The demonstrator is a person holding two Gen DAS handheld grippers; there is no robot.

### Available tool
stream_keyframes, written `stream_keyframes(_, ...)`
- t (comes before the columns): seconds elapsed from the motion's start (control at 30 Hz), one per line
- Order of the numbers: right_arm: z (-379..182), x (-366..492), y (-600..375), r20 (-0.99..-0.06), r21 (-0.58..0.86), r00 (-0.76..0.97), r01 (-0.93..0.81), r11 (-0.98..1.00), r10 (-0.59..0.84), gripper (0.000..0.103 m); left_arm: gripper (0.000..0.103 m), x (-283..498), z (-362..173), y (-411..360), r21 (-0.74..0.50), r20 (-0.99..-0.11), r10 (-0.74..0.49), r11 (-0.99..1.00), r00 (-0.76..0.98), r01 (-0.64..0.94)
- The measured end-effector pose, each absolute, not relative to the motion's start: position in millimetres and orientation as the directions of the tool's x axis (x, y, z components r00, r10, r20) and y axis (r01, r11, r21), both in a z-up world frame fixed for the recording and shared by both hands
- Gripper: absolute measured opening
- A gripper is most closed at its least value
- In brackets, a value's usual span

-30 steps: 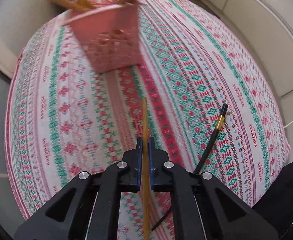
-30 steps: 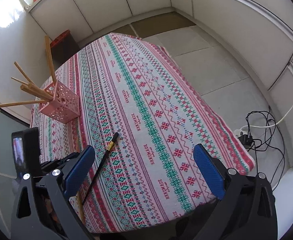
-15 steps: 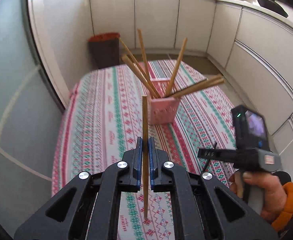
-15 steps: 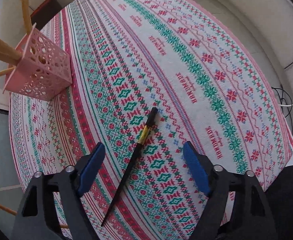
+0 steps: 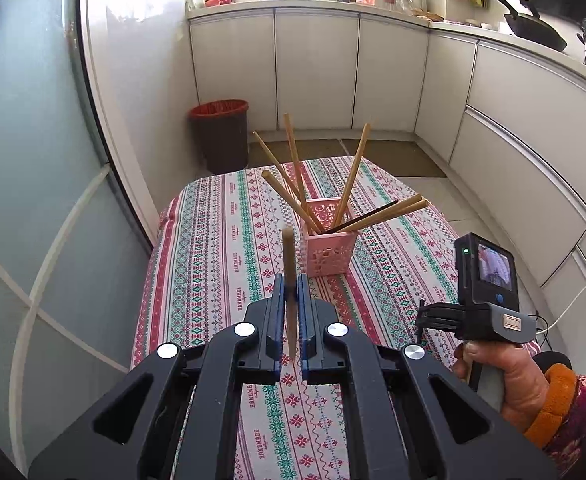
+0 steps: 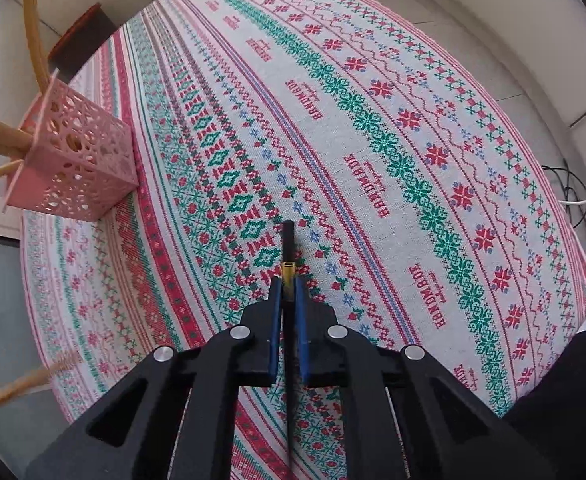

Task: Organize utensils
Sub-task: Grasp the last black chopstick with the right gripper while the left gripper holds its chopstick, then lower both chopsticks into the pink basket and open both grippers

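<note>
A pink perforated holder (image 5: 330, 250) (image 6: 75, 164) stands on the patterned tablecloth with several wooden chopsticks and one black one fanning out of it. My left gripper (image 5: 291, 286) is shut on a wooden chopstick (image 5: 288, 256), held above the table and short of the holder. My right gripper (image 6: 288, 286) points steeply down and is shut on a black chopstick (image 6: 287, 240) with a gold band, which lies on the cloth. The right gripper also shows in the left wrist view, low at the right, with a hand (image 5: 505, 380) around its handle.
The table (image 6: 413, 128) is covered by a red, green and white cloth. A dark bin with a red rim (image 5: 219, 134) stands on the floor beyond it. White cabinets line the walls. A glass door is on the left. Cables (image 6: 573, 196) lie on the floor at the right.
My right gripper sank onto the black chopstick and its jaws went from wide open to shut on it. My left gripper rose and tilted up with the wooden chopstick, bringing the holder and kitchen into view.
</note>
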State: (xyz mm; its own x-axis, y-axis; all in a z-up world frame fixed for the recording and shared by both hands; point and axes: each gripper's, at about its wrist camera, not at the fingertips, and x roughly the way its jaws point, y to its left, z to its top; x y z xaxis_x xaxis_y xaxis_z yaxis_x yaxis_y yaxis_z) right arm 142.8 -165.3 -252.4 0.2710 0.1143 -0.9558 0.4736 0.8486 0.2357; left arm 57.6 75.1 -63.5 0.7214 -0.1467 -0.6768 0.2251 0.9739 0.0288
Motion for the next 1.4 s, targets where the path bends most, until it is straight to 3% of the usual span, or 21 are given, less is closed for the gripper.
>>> stream_keyframes(0.4, -155, 83, -186, -0.848, 0.342, 0.506, 0.290, 0.894, 0.160, 0.007, 0.005, 45, -48, 74, 0.026, -0.658, -0.151, 0.974, 0.738, 0.223)
stream_keyframes(0.7, -72, 54, -197, -0.740, 0.355, 0.656, 0.194, 0.915, 0.148, 0.007, 0.005, 51, -13, 70, -0.071, -0.646, -0.268, 0.953, 0.714, 0.294)
stream_keyframes(1.07, 41, 79, -233, -0.591, 0.409, 0.794, 0.140, 0.902, 0.144, 0.007, 0.005, 94, 41, 53, -0.072, -0.583, -0.295, 0.947, 0.757, 0.314)
stream_keyframes(1.4, 84, 134, -240, -0.539, 0.402, 0.831, 0.111, 0.909, 0.137, 0.007, 0.005, 183, 39, 21, -0.073, -0.586, -0.267, 0.958, 0.765, 0.279)
